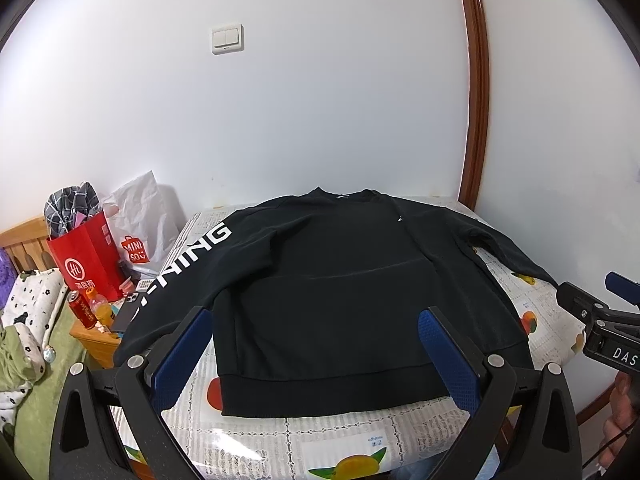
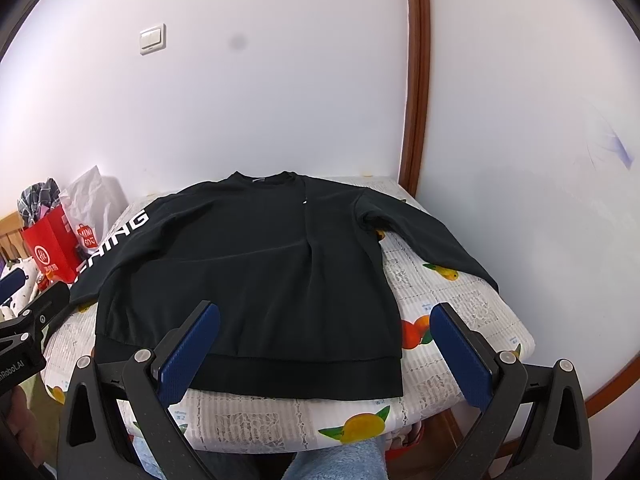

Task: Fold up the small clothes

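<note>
A black sweatshirt lies flat on a small table, collar at the far side, hem toward me, both sleeves spread out. White lettering runs down its left sleeve. It also shows in the right wrist view. My left gripper is open and empty, held above the near hem. My right gripper is open and empty, above the hem's right corner. The right gripper's body shows at the right edge of the left wrist view.
The table wears a white fruit-print cloth and stands against a white wall beside a brown door frame. At left are a red paper bag, a white bag, bottles and a bed with bedding.
</note>
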The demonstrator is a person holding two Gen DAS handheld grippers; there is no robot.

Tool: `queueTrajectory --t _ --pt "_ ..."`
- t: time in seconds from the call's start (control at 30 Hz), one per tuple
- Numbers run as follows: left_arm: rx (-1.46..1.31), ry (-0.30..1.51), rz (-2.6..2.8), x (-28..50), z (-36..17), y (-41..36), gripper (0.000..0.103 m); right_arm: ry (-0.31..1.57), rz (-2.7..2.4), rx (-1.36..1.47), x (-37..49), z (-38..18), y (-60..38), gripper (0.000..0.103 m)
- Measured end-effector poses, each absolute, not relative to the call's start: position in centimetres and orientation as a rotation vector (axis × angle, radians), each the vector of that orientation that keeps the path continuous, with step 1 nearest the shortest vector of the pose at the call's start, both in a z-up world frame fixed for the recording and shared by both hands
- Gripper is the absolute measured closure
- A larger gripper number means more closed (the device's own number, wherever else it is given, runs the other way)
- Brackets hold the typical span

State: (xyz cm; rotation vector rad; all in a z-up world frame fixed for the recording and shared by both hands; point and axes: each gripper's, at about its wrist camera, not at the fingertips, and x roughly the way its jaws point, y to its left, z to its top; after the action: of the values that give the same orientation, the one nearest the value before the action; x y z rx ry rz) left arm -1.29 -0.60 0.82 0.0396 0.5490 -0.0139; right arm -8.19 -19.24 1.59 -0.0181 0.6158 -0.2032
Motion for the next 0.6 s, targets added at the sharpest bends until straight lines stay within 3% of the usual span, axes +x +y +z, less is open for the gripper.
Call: queueTrajectory --t 0.6 --pt "0.029 0.553 -0.013 -1.46 0.62 -0.27 0.0 0.615 -0.207 -0.023 -8.07 1.21 -18.94 0.0"
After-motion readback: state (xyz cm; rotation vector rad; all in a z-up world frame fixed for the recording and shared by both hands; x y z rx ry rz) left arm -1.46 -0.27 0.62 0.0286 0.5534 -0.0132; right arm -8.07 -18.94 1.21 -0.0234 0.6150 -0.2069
